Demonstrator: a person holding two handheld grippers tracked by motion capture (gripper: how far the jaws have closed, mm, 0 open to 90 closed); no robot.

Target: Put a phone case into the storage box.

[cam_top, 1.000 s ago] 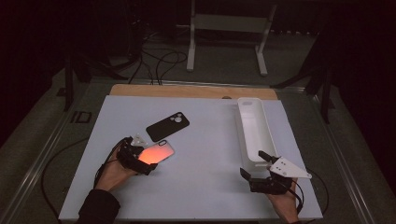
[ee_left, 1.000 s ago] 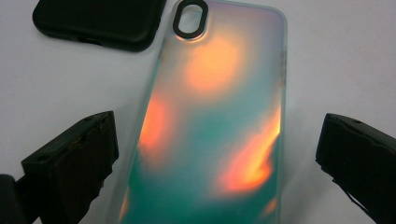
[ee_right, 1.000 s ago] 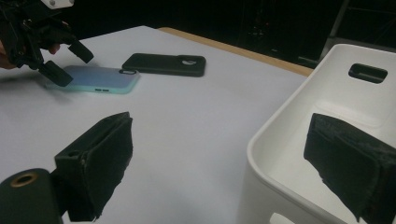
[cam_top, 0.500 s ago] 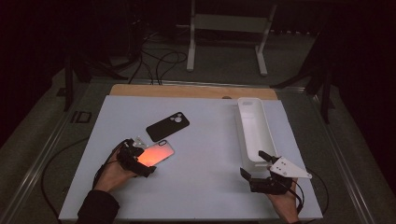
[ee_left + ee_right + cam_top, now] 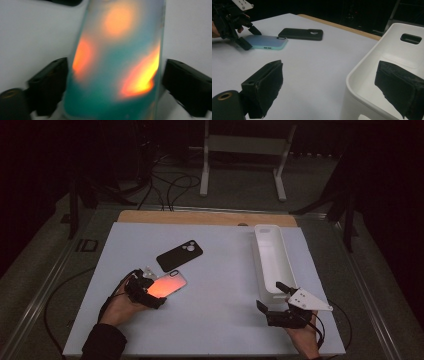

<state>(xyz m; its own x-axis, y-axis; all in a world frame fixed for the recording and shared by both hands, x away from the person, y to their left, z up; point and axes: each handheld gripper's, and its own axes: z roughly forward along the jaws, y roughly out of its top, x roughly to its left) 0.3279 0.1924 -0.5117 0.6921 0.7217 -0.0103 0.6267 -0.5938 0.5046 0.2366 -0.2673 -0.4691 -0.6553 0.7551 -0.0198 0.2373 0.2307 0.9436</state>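
A translucent phone case (image 5: 169, 283) glowing orange lies on the white table, with its near end between the jaws of my left gripper (image 5: 151, 291). In the left gripper view the case (image 5: 117, 62) spans the gap and both black pads (image 5: 51, 82) lie against its long edges; the jaws have just been closing on it. The right gripper view shows that case (image 5: 265, 41) flat on the table with the left gripper (image 5: 249, 37) at its end. My right gripper (image 5: 271, 296) rests at the front right beside the white bin, its jaws (image 5: 332, 75) wide open with nothing between them.
A black phone case (image 5: 180, 255) lies just beyond the glowing one, and it (image 5: 300, 34) is apart from both grippers. A long white bin (image 5: 256, 262) stands at the right, its near corner (image 5: 362, 70) close to my right gripper. Cables and a metal stand lie beyond the table.
The left gripper's jaws have drawn in against the glowing case. Both hands and the two cases stay where they were.
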